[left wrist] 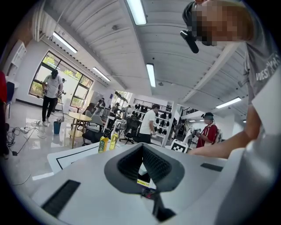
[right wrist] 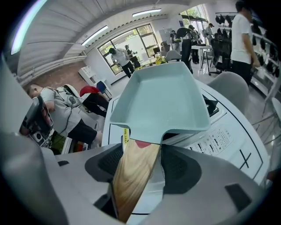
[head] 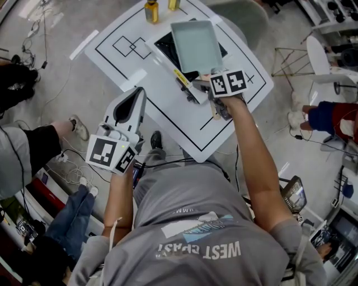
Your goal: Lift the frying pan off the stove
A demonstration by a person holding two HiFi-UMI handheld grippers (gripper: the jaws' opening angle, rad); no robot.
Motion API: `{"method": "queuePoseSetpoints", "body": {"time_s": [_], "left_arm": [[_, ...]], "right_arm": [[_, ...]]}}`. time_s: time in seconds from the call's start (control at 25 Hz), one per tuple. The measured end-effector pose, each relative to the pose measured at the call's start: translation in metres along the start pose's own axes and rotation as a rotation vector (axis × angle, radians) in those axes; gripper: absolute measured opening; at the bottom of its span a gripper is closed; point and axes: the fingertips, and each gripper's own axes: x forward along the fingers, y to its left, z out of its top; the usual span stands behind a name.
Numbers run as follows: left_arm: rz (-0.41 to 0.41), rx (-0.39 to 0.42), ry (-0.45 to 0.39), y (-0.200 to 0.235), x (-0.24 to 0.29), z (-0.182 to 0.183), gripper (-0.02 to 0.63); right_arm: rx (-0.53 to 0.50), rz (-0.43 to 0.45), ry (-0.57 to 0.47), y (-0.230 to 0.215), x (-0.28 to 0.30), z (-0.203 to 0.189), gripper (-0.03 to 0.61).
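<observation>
A pale teal square frying pan with a wooden handle hangs tilted just over the black stove on the white table. My right gripper is shut on that handle, the wood filling the gap between its pads; in the right gripper view the pan rises straight ahead of the right gripper, above the stove's white control panel. My left gripper is held off the table's near-left edge, shut and holding nothing. In its own view the left gripper points across the table.
Two yellow bottles stand at the table's far edge, seen also as bottles from the left gripper. A grey chair sits behind the table. People stand at the left and right; cables lie on the floor.
</observation>
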Motion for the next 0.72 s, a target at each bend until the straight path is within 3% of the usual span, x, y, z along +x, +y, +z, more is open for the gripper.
{"method": "queuePoseSetpoints", "body": {"time_s": [0.2,0.72], "left_arm": [[0.004,-0.006,-0.003,0.005,-0.002,0.001,-0.005],[-0.014,0.001,0.003,0.005,0.002,0.005,-0.004]], "right_arm": [[0.025,-0.008,0.010,-0.005,0.007,-0.002,0.236],[0.114,0.018,-0.053,-0.010,0.000,-0.003,0.193]]}}
